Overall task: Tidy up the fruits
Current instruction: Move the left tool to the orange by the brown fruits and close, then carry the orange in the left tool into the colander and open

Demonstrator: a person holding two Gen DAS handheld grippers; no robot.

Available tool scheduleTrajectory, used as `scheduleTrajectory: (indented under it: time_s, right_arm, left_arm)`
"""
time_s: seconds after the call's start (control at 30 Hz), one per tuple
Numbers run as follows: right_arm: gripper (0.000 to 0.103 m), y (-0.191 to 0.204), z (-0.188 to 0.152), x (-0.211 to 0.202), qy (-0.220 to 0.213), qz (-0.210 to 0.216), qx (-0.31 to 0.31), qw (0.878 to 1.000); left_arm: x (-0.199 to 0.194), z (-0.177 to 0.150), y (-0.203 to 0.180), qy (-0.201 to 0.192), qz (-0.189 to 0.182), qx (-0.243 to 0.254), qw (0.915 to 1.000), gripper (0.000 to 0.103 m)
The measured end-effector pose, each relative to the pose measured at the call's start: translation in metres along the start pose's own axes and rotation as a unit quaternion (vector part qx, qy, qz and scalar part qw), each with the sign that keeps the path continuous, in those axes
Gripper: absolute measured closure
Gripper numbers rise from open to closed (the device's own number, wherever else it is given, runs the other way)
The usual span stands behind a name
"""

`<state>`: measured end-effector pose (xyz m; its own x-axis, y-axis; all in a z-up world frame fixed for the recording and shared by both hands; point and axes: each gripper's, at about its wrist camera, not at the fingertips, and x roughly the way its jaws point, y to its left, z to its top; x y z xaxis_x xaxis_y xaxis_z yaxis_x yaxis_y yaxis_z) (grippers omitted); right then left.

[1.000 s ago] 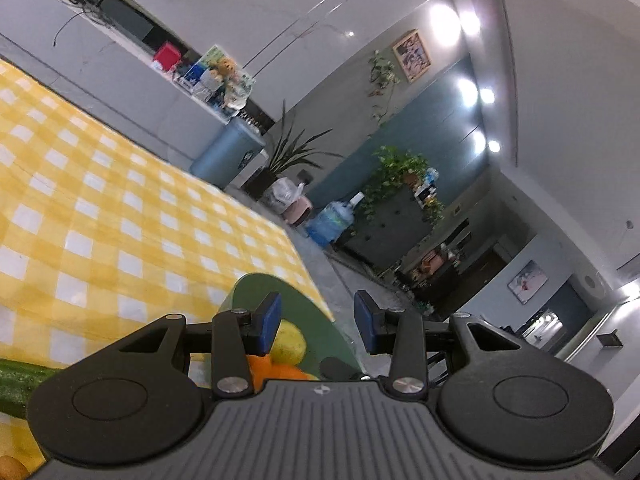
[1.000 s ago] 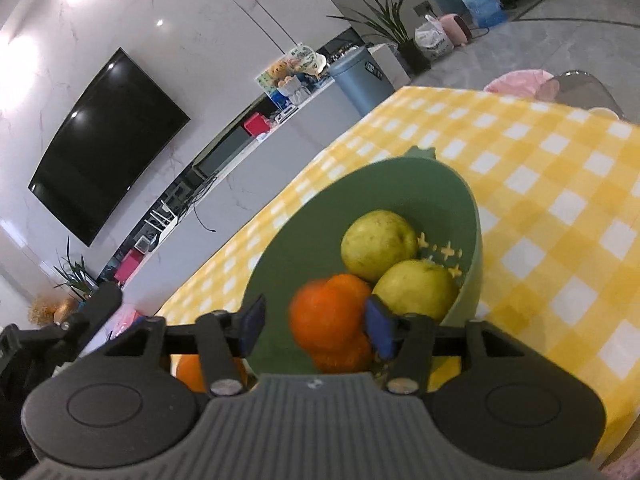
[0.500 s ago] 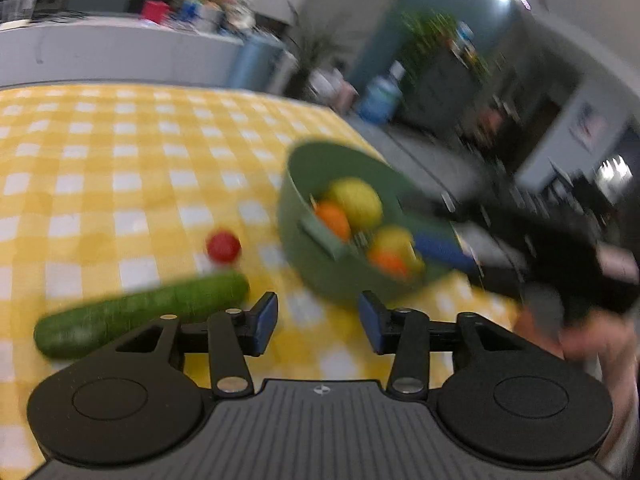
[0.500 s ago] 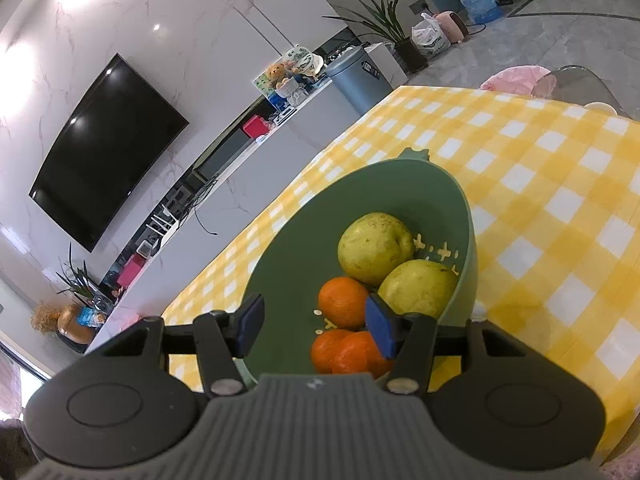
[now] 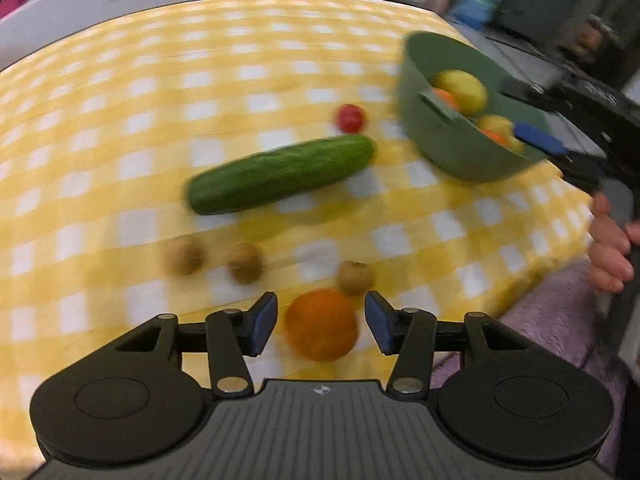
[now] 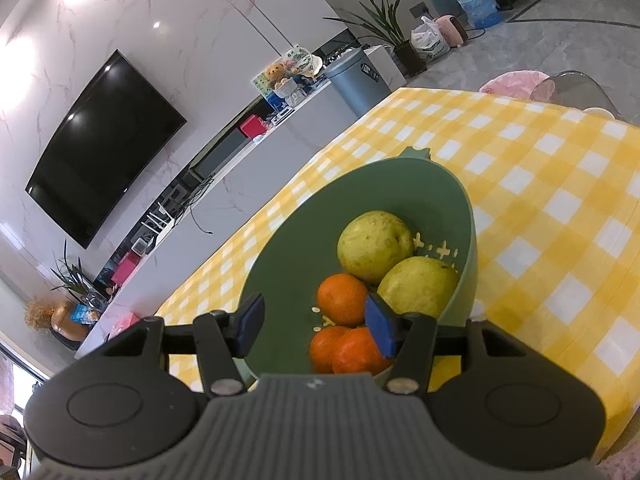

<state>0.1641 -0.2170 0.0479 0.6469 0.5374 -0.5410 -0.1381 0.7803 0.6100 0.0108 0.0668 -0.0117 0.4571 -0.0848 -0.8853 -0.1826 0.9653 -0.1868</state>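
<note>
I have the left gripper (image 5: 321, 322) pitched down over the bench (image 5: 120, 120), and its fingers are opening around a loose orange (image 5: 321, 325). The orange sits between the pads but I see neither pad pressing on it. I judge it the next fruit to collect, which is why I line up on it from above.

The right gripper (image 6: 316, 326) hangs over the near edge of the green bowl (image 6: 280, 240), fingers apart and clamped on nothing; I judge I am simply parked there, above the fruit already sorted. Inside lie two dull yellow-green pears (image 6: 374, 246), rounded and faintly speckled, and three small glossy oranges (image 6: 342, 299). The bowl looks like smooth moulded plastic with cross-shaped drain holes in its floor.

Still loose on the yellow-and-white checked cloth: a long, bumpy-skinned cucumber (image 5: 280, 174), a small red tomato (image 5: 350, 118) just beyond it, and three brown, fuzzy-looking kiwis (image 5: 245, 268), one nearly touching the orange. The left view is blurred, so finer texture escapes me.
</note>
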Motion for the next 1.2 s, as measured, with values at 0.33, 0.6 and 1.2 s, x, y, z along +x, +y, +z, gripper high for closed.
scheduleTrajectory:
  time_s: [0.33, 0.6, 1.2]
  right_arm:
    - [0.051, 0.001, -0.004, -0.006, -0.003, -0.009, -0.001, 1.000]
    - [0.051, -0.004, -0.001, -0.005, -0.008, -0.004, 0.015, 1.000]
    - [0.050, -0.027, 0.014, -0.039, -0.062, 0.022, 0.079, 0.995]
  left_arm:
    - [0.024, -0.008, -0.017, -0.006, 0.060, 0.018, 0.9980, 0.040]
    - [0.030, -0.011, -0.015, -0.048, 0.039, -0.001, 0.9981, 0.052]
    - [-0.039, 0.017, -0.042, -0.176, -0.124, 0.055, 0.9749, 0.053]
